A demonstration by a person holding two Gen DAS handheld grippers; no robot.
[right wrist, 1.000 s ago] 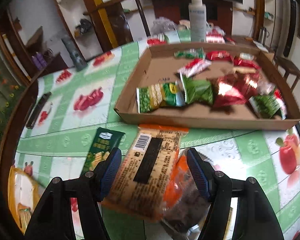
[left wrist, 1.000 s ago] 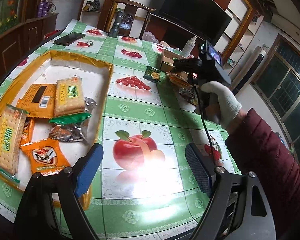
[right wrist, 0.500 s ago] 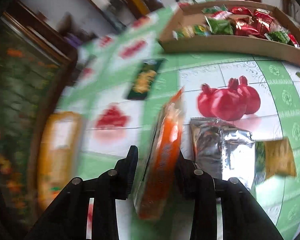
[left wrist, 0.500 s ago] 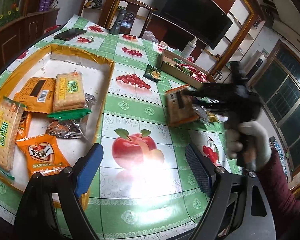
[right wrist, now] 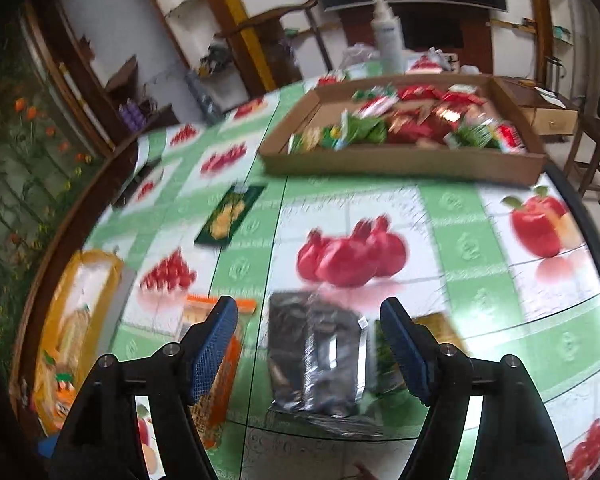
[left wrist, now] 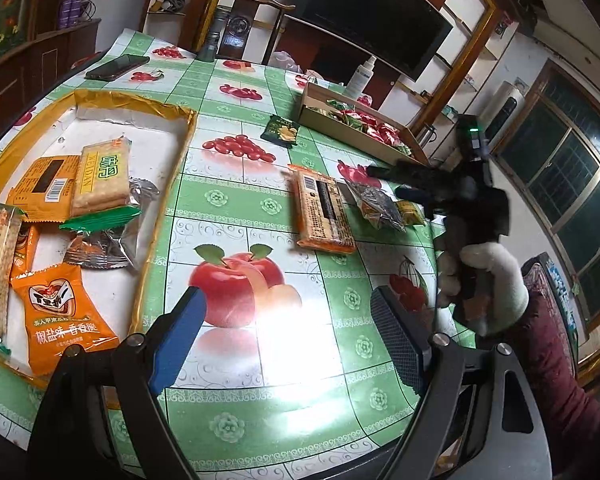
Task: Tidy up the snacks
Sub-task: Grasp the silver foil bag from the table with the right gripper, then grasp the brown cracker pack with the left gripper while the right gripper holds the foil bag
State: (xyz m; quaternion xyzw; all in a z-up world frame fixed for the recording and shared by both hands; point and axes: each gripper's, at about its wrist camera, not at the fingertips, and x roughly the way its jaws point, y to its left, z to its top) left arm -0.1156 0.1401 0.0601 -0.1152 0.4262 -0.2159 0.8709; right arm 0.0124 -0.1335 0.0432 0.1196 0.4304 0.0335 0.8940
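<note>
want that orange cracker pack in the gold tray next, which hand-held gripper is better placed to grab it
Left, probably. The orange cracker pack lies flat between both, but the left hand-held gripper is open, empty, and beside the gold tray. The right hand-held gripper, jaws just opened, sits over a silver packet.

Your right gripper [right wrist: 308, 336] hangs over the table [right wrist: 472, 248], jaws just opened and gripping nothing; your left gripper [left wrist: 288, 324] hovers above it, jaws wide and bare.
</note>
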